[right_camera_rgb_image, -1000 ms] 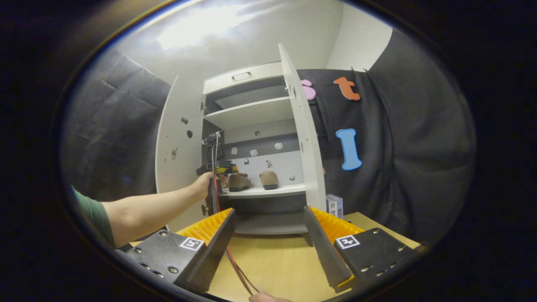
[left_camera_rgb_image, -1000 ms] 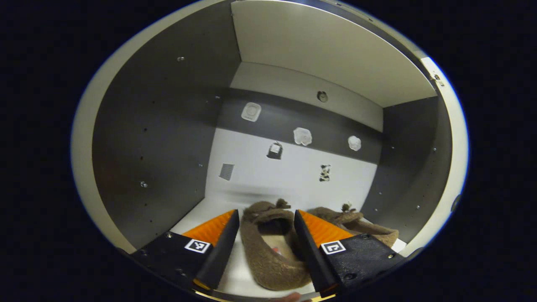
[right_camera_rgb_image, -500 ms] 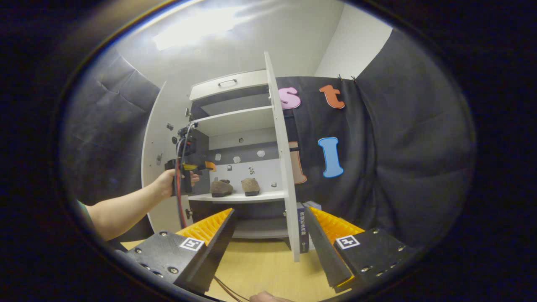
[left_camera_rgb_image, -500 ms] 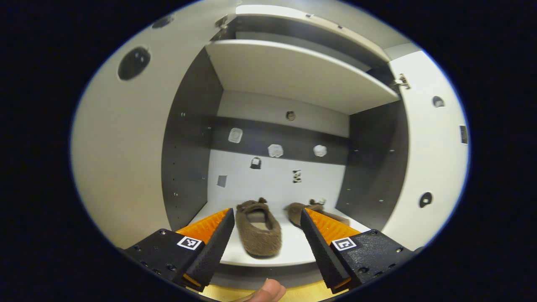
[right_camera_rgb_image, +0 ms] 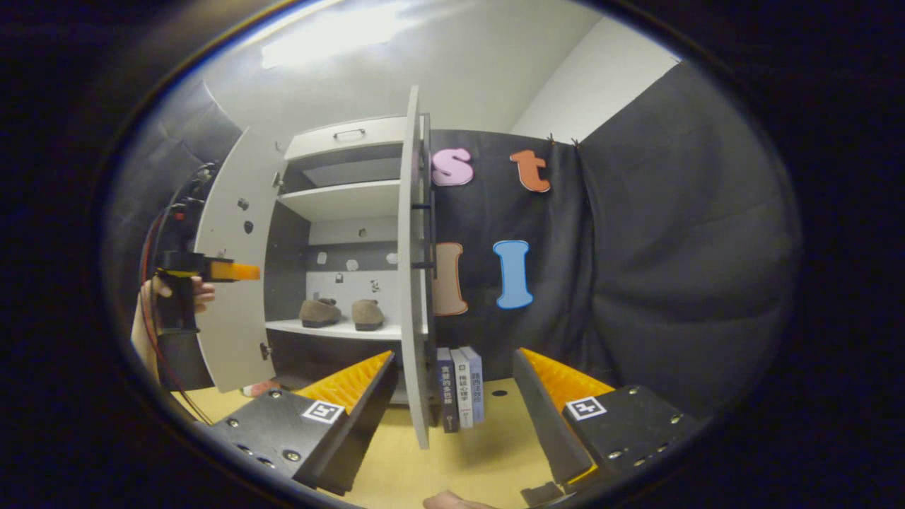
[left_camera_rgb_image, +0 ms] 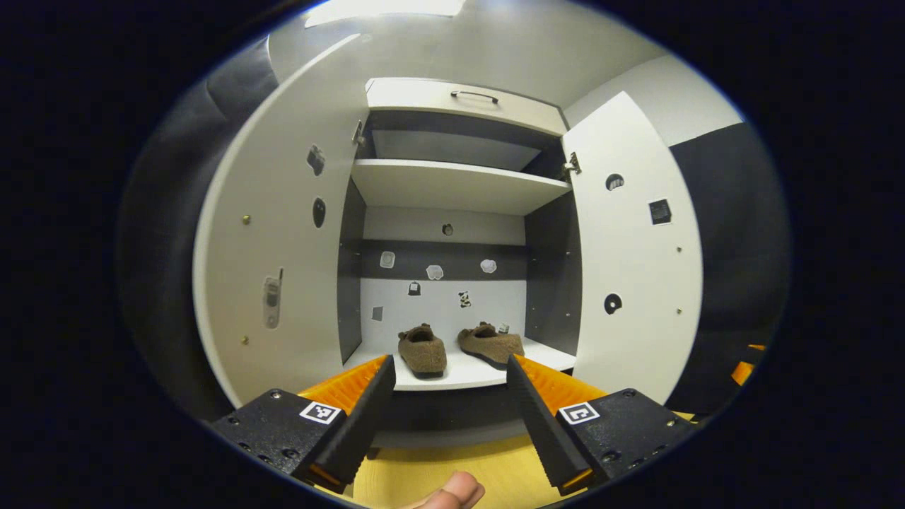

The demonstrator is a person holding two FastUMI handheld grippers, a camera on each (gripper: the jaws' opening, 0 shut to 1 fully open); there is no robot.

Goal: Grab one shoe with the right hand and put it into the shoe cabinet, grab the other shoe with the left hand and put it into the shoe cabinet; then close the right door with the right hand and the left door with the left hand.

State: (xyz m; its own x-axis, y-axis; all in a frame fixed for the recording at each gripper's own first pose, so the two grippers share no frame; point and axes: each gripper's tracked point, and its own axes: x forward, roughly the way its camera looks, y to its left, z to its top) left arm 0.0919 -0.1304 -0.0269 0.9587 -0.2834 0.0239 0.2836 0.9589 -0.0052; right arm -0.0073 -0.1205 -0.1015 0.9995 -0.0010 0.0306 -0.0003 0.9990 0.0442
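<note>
Both shoes sit side by side on the cabinet's (left_camera_rgb_image: 463, 102) lower shelf (left_camera_rgb_image: 459, 371), the left shoe (left_camera_rgb_image: 422, 349) and right shoe (left_camera_rgb_image: 490, 343) just apart, toes toward the back wall. You hold the left gripper (left_camera_rgb_image: 447, 417) in front of the open cabinet, above the counter (left_camera_rgb_image: 452, 466), its fingers spread wide and grasping nothing; your fingertip (left_camera_rgb_image: 452, 491) shows at the bottom edge. Both doors stand open: the left door (left_camera_rgb_image: 279, 261) swung far out, the right door (left_camera_rgb_image: 633, 261) angled toward you.

In the right gripper view, your right gripper (right_camera_rgb_image: 452, 417) hovers over the counter (right_camera_rgb_image: 488, 452) with fingers released and empty, the right door's (right_camera_rgb_image: 411, 283) edge standing just ahead between them. Three books (right_camera_rgb_image: 459, 385) stand upright beside that door. The shoes (right_camera_rgb_image: 341, 312) rest on the shelf beyond. Farther left, your hand (right_camera_rgb_image: 166, 297) holds the left gripper (right_camera_rgb_image: 233, 271) near the left door (right_camera_rgb_image: 233, 283).
</note>
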